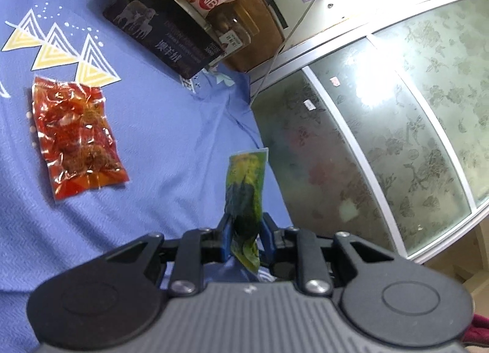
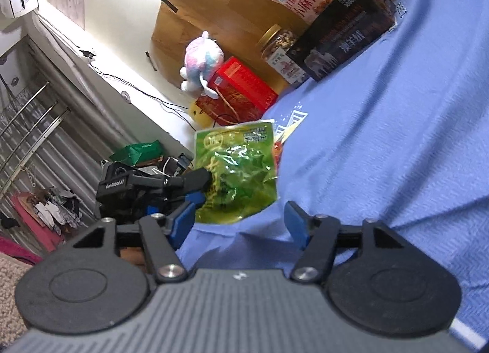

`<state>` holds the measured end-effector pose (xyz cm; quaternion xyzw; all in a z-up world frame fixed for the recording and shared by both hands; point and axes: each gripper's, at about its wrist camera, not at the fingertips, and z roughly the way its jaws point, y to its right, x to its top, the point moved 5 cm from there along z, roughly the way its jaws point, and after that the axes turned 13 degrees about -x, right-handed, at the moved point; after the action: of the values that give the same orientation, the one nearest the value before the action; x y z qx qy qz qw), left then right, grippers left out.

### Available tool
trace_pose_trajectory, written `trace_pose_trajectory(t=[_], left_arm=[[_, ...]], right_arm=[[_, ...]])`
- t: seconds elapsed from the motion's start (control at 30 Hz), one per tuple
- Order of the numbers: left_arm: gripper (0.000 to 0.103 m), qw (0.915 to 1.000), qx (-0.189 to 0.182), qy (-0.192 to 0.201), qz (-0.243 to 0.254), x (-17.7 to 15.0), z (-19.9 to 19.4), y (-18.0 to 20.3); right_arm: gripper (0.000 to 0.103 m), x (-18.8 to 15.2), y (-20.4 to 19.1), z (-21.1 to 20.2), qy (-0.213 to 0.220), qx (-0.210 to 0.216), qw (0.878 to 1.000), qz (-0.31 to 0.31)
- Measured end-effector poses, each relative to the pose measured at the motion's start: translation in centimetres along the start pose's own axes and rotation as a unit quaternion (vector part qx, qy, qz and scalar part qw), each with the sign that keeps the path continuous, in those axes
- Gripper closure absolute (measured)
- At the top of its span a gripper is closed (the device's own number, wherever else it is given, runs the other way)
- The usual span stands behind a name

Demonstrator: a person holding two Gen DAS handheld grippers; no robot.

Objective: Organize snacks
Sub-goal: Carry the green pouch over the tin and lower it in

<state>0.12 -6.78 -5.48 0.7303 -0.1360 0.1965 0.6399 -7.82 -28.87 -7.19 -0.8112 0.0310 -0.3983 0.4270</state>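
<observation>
Green snack packet (image 1: 246, 197) – light, crinkly, slippery – pinched at its edge by left hand-held gripper (image 1: 245, 224) above blue-clothed desk (image 1: 171, 139); right hand-held gripper (image 2: 240, 221) spread, empty – grip seams.

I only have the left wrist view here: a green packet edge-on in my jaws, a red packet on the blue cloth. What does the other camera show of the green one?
Observer: From the right wrist view, the green packet shows its broad face, and the left gripper pinches it at one side edge.
Operator: Is the right gripper touching it?
Observer: No. The right gripper is open, its jaws apart just below the packet, with nothing between them.
Operator: Anything beyond the packet I can't see?
Observer: A red box with a plush toy leaning on it, past the edge of the blue cloth.
</observation>
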Motion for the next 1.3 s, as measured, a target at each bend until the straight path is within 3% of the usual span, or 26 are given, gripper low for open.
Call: trace_pose_trajectory(t=[0.3,0.4,0.43,0.5,0.63,0.83,1.3], left_arm=[[0.084,0.9997,-0.022,-0.01,-0.002,-0.2,0.3,0.5],[0.083,0.9999,-0.014,-0.005,-0.001,-0.1,0.1,0.2],[0.083,1.0,-0.002,-0.003,0.005,0.1,-0.1,0.2],[0.083,0.9998,0.013,-0.01,0.009,0.0,0.1,0.1],[0.081,0.9991,0.027,-0.019,0.026,0.0,0.6,0.2],[0.081,0.9978,0.039,-0.025,0.048,1.4,0.9,0.7],[0.08,0.9877,0.087,-0.028,0.127,9.8,3.4,3.0]], right_arm=[[0.035,0.4,0.4,0.1,0.001,0.029,0.999,0.033],[0.059,0.3,-0.2,0.1,-0.002,0.037,0.999,0.017],[0.074,0.3,-0.3,0.2,-0.002,0.024,1.0,0.006],[0.079,0.4,-0.1,0.2,0.001,0.026,1.0,0.013],[0.081,0.9,-0.6,-0.2,0.026,0.024,0.999,0.0],[0.082,2.0,-0.6,0.2,0.026,0.016,1.0,-0.005],[0.082,9.4,-1.3,2.4,0.044,-0.014,0.997,-0.057]])
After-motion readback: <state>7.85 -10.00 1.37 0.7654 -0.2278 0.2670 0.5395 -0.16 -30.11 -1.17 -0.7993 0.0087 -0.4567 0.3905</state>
